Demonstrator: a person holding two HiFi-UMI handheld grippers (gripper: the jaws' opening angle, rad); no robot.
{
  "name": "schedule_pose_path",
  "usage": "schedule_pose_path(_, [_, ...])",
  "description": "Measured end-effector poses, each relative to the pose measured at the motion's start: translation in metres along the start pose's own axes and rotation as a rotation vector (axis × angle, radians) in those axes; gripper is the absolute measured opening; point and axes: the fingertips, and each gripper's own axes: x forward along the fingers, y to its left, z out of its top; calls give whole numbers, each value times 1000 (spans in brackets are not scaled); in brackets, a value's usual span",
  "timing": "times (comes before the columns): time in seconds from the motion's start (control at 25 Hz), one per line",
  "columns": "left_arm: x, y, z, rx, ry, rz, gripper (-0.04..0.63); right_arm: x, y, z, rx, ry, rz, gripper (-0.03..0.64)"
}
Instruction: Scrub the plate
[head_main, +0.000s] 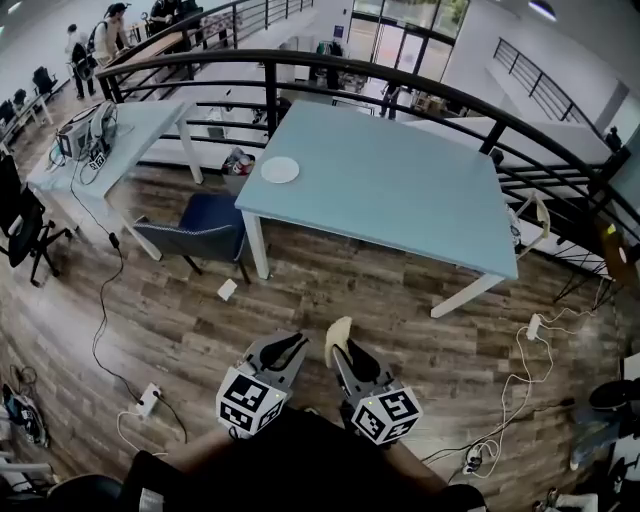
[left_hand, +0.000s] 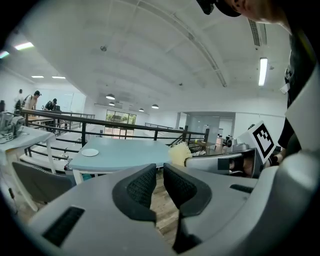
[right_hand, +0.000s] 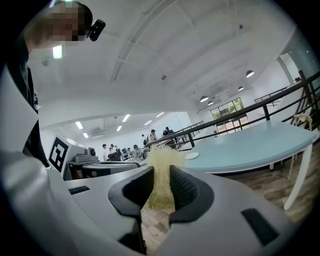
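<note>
At near left, the left gripper (left_hand: 160, 176) has its ribbed black pads drawn nearly together on nothing. Just right of it, the right gripper (right_hand: 161, 182) pinches a coarse, fibrous yellow sponge (right_hand: 160, 159), whose lower end is hidden between the pads. The round white plate (head_main: 280, 170) lies far off on the smooth pale-blue table (head_main: 400, 195), too small to show detail.

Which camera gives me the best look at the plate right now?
Head view: the plate shows whole, from above, near the table's left edge. Both gripper views show it only as a small, edge-on disc far off; in the right one the clamped sponge rises just beside it.
</note>
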Motion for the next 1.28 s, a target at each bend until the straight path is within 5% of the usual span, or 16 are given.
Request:
schedule_pose_path(0.44, [8, 115, 27, -45, -33, -7, 57, 112, 7, 21, 2, 23, -18, 104])
schedule_pose_path(0.92, [39, 251, 46, -140, -75, -104, 57, 230, 0, 35, 2, 93, -150, 104])
schedule_pose_path(1.28, [75, 300, 42, -214, -52, -120, 57, 279, -28, 33, 32, 159, -185, 104])
